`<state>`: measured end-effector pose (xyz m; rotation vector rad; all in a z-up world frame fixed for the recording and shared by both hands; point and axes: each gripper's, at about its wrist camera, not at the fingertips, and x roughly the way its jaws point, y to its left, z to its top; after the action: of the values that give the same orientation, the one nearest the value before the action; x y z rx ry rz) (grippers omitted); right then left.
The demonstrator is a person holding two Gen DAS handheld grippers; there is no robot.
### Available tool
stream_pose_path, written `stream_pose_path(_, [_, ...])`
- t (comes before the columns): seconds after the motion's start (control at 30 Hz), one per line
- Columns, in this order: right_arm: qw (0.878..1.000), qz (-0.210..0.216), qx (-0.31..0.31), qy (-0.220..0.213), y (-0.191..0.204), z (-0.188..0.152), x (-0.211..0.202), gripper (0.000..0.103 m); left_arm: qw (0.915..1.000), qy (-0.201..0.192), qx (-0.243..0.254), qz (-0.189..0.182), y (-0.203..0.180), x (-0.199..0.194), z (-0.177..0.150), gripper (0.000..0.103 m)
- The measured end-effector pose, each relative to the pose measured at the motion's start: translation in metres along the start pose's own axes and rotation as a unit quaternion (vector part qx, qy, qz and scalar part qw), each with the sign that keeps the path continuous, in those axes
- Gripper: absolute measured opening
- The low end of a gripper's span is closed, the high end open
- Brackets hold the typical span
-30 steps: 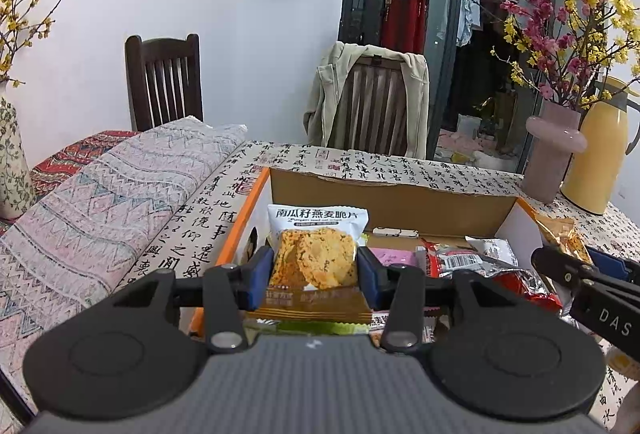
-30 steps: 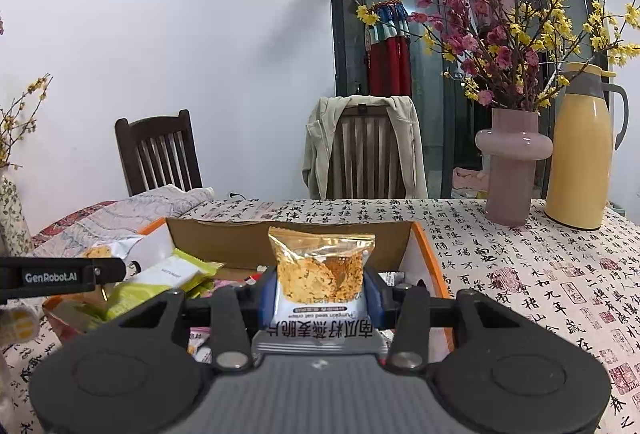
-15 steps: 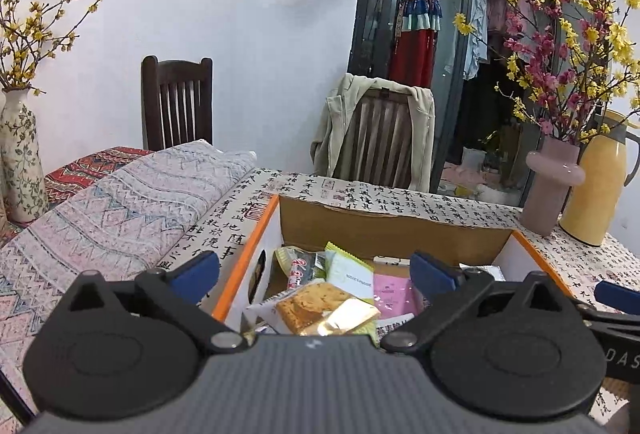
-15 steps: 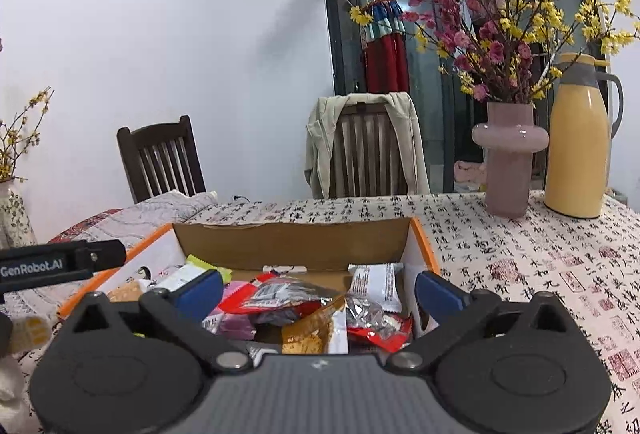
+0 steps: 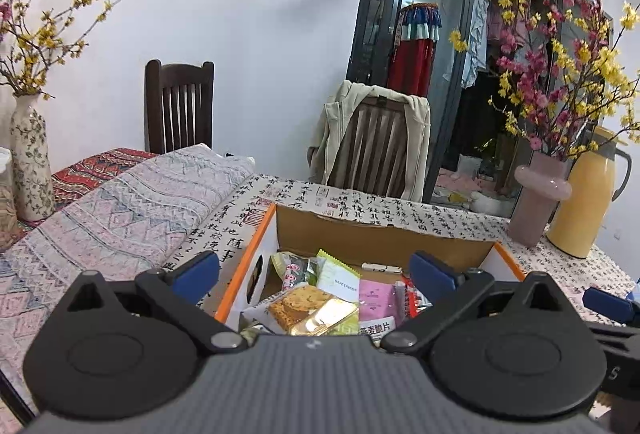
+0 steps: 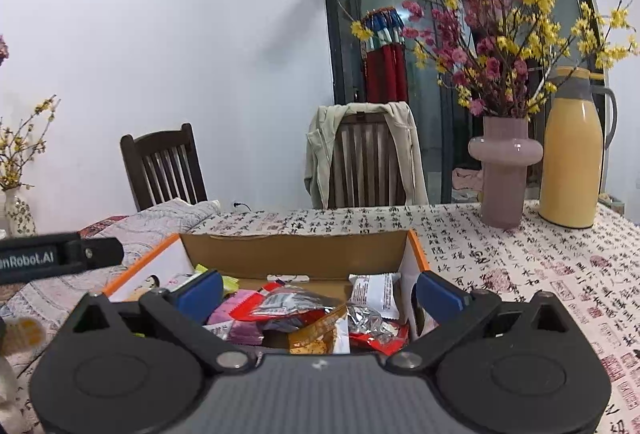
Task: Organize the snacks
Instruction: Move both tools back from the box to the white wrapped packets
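Note:
An open cardboard box point(image 5: 372, 234) with orange edges sits on the table, filled with several snack packets. In the left wrist view my left gripper point(image 5: 316, 272) hangs wide open above the box's left half, over an oat crisp packet point(image 5: 304, 308) lying flat among the others. My right gripper point(image 6: 320, 290) also stands wide open, over the box's point(image 6: 296, 254) right half, where a second crisp packet point(image 6: 316, 338) lies on red and silver wrappers. Neither gripper holds anything. Part of the left gripper's arm point(image 6: 60, 256) shows at the left edge of the right wrist view.
A pink vase point(image 6: 504, 173) of flowering branches and a yellow thermos point(image 6: 572, 153) stand at the table's far right. A folded patterned blanket point(image 5: 120, 218) lies left of the box. Two chairs point(image 6: 364, 161) stand behind the table; one carries a jacket. A floral vase point(image 5: 30, 153) is far left.
Both grippers let go of their crisp packets, which dropped into the box. Both jaws swung wide open and both grippers rose and drew back a little.

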<state>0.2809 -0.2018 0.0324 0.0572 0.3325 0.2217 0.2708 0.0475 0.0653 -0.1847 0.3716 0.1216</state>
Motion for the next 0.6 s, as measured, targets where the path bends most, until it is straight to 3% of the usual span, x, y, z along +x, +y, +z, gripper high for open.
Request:
stream_pose_path(0.27, [1.0,0.002,-0.01,0.014,0.008,-0.01,-0.032,0.103,0.9998,0.011,0.014,0.006,0.015,-0.031,-0.006,0.103])
stream_pose_path(0.6, [0.996,0.007,0.005,0.093,0.018,-0.049,-0.042,0.103,0.9979,0.055,0.027,0.021,0.053,-0.043,-0.04,0.103])
